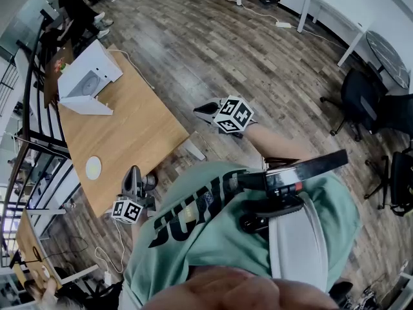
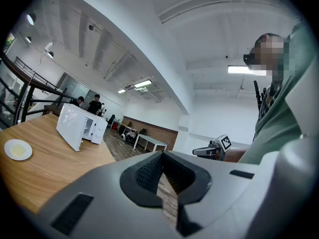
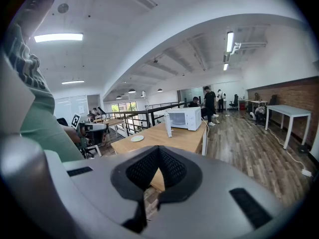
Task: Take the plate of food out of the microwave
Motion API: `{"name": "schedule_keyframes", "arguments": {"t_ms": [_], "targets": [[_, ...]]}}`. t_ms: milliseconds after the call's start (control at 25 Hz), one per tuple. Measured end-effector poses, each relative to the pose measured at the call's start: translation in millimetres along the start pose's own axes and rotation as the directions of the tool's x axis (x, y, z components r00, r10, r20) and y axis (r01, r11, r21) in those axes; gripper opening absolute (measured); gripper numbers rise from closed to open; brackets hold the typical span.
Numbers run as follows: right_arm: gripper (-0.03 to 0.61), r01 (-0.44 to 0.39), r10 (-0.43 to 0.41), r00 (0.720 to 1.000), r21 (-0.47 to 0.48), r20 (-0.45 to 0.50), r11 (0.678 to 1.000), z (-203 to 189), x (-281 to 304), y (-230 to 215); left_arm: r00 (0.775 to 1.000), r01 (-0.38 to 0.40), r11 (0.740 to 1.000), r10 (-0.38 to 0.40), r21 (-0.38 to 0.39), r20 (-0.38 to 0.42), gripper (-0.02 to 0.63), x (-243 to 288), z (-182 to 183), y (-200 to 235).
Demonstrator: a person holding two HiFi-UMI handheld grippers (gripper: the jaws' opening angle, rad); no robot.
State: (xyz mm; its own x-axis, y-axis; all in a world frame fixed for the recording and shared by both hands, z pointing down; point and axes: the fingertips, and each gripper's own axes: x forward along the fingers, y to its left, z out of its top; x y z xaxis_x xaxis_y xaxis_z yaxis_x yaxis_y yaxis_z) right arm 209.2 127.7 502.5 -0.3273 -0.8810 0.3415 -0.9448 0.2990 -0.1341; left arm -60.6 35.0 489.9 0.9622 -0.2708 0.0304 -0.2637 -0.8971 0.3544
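Wooden table [image 1: 139,131] holds flat plate [image 1: 93,168], open microwave [image 1: 90,76]; left gripper [image 2: 162,155] and right gripper [image 3: 158,149] fingers [image 3: 143,171] closed.

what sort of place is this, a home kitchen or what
Probably an open-plan office or lab, not a home: black office chairs, a white desk, and strip ceiling lights over a large wood-floored room.

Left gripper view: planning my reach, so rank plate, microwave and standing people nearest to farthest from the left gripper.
1. Plate, at far left on the table.
2. Microwave, farther along the table.
3. Standing people, behind the microwave.
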Motion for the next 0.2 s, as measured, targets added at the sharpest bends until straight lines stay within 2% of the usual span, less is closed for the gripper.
{"name": "schedule_keyframes", "arguments": {"t_ms": [200], "targets": [[0.008, -0.01, 0.01, 1.0, -0.01, 0.002, 1.0, 3.7, 0.7, -3.5, 1.0, 0.005, 1.0, -0.005, 0.005, 0.002, 0.003, 5.9, 1.0, -1.0]]}}
